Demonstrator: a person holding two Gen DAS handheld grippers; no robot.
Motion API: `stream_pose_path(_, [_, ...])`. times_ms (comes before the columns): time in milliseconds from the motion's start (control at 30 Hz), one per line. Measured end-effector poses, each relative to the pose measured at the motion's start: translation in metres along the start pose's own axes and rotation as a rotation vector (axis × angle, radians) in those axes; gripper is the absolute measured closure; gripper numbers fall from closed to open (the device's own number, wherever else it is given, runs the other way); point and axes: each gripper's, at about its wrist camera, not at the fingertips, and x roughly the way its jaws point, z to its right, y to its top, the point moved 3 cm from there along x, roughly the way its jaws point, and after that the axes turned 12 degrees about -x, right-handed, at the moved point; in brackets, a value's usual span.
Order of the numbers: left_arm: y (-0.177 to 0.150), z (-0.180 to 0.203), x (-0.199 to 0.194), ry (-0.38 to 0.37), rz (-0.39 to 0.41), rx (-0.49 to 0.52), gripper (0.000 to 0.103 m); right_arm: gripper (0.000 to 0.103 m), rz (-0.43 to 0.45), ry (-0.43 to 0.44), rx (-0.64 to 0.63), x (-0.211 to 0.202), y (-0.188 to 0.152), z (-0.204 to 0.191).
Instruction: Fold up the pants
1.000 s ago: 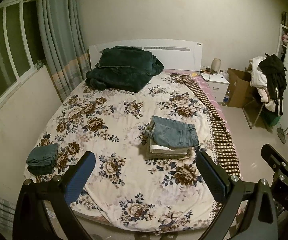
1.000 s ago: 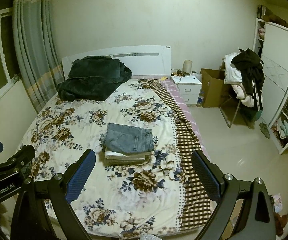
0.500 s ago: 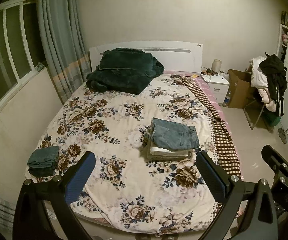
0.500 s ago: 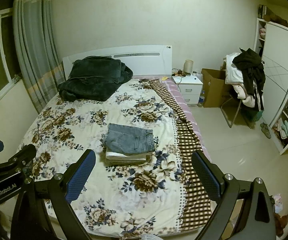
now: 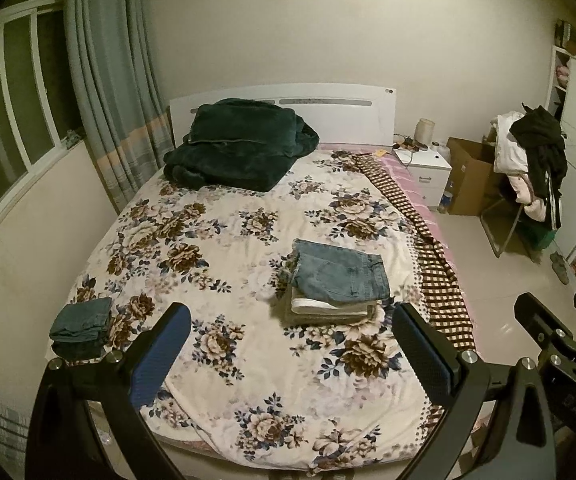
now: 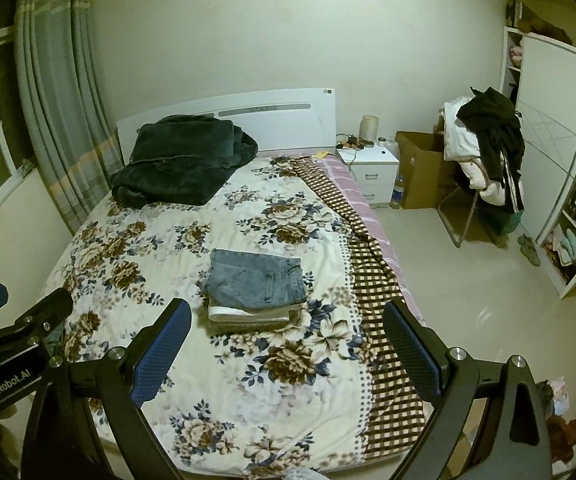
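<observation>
A stack of folded pants [image 5: 336,280], blue jeans on top of lighter pairs, lies on the flowered bed [image 5: 227,240], right of the middle. It also shows in the right wrist view [image 6: 255,288]. A small folded dark pair [image 5: 81,326] lies at the bed's near left corner. My left gripper [image 5: 292,348] is open and empty, held back from the foot of the bed. My right gripper [image 6: 288,344] is open and empty too, beside it on the right. Both are well short of the clothes.
A dark green blanket [image 5: 239,144] is piled at the headboard. A checked cloth [image 6: 372,280] hangs along the bed's right edge. A white nightstand [image 6: 372,172], a cardboard box [image 6: 420,164] and a chair heaped with clothes [image 6: 484,148] stand on the right. A wardrobe [image 6: 560,160] is at far right.
Both grippers have drawn back slightly from the bed and tilted up a little. Nothing on the bed has moved.
</observation>
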Motion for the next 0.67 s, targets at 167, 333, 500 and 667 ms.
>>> stream_pose_path(167, [0.0007,0.0014,-0.0009,-0.002,0.004,0.002,0.0,0.004,0.001,0.0,0.0,0.0002,0.0003,0.0006])
stream_pose_path(333, [0.0013,0.0028,-0.0014,-0.001,0.002,0.004,0.0,0.004,-0.003,0.002,0.0,0.0008,-0.0022,0.0002])
stream_pose_path(500, [0.0038,0.002,-0.0026,0.003,0.01,0.002,0.0,0.004,-0.001,0.003,0.002,0.0009,-0.0019,0.0007])
stream_pose_path(667, [0.0044,0.0013,-0.006,-0.003,0.019,0.003,0.0,0.004,-0.001,0.001,-0.002,0.0013,-0.0015,0.0009])
